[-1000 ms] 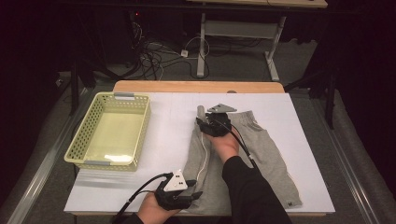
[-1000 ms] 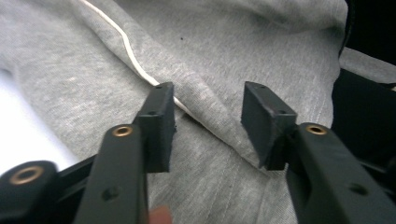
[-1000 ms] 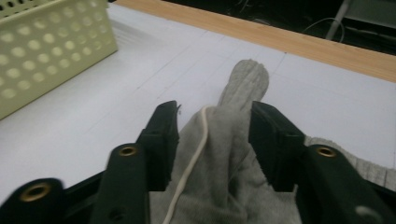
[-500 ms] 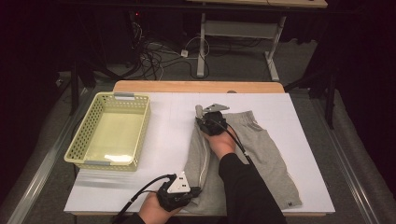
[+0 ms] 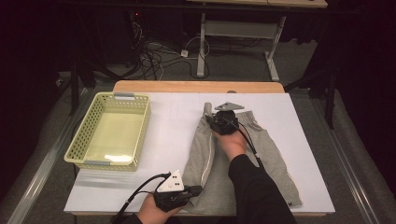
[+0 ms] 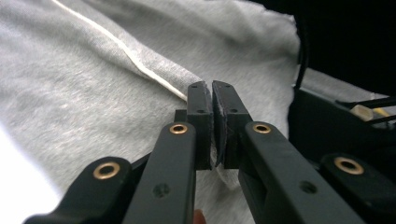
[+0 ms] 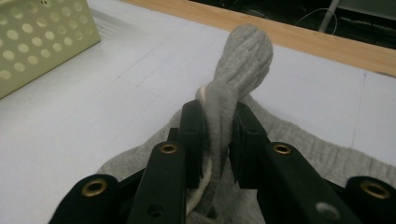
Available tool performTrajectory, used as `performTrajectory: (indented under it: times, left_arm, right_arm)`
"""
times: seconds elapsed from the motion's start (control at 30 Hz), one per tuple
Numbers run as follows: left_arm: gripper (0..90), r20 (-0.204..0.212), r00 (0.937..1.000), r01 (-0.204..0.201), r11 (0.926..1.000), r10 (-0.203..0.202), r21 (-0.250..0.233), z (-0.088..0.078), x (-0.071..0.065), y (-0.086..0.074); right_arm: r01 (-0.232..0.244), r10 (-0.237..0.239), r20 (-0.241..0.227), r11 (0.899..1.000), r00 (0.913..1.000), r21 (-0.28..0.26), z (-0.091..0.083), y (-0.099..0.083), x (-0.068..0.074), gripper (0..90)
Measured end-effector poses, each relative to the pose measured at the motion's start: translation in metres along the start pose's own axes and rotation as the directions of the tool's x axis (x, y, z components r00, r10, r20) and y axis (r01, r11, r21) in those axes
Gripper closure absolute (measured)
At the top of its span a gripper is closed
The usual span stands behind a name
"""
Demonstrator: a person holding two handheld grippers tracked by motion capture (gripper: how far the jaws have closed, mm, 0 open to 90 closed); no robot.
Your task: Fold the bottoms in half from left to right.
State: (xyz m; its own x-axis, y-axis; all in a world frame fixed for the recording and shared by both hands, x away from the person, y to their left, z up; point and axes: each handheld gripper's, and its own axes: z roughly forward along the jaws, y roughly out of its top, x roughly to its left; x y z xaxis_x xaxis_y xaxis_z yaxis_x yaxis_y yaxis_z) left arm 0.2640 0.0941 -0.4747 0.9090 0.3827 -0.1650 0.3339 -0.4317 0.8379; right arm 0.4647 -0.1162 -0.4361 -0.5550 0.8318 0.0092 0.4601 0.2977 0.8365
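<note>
While the grey sweatpants (image 5: 243, 158) lie lengthwise on the white bench (image 5: 177, 135), waistband at the far end and legs toward the person, the high view has the right gripper (image 5: 219, 122) at the waistband, forearm stretched over them, and the left gripper (image 5: 189, 191) at the near hem. Left gripper view: jaws pinching a thin fabric edge. Right gripper view: jaws clamping a bunched-up waistband fold, yellow basket (image 7: 42, 37) beyond.

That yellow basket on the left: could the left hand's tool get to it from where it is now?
Probably yes. Bare white table lies between the left tool and the yellow basket, with nothing in between. But the tool is clamped on the grey shorts, so they would drag along.
</note>
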Motion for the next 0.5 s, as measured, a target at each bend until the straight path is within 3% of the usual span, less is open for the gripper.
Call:
performTrajectory:
  times: [0.5]
  left_arm:
    - [84.2,0.040,0.9990,-0.017,0.9997,0.018,-0.018,0.006,-0.013,0.011]
  right_arm:
    - [-0.028,0.028,0.017,0.999,0.9994,-0.021,-0.026,-0.016,-0.023,76.6]
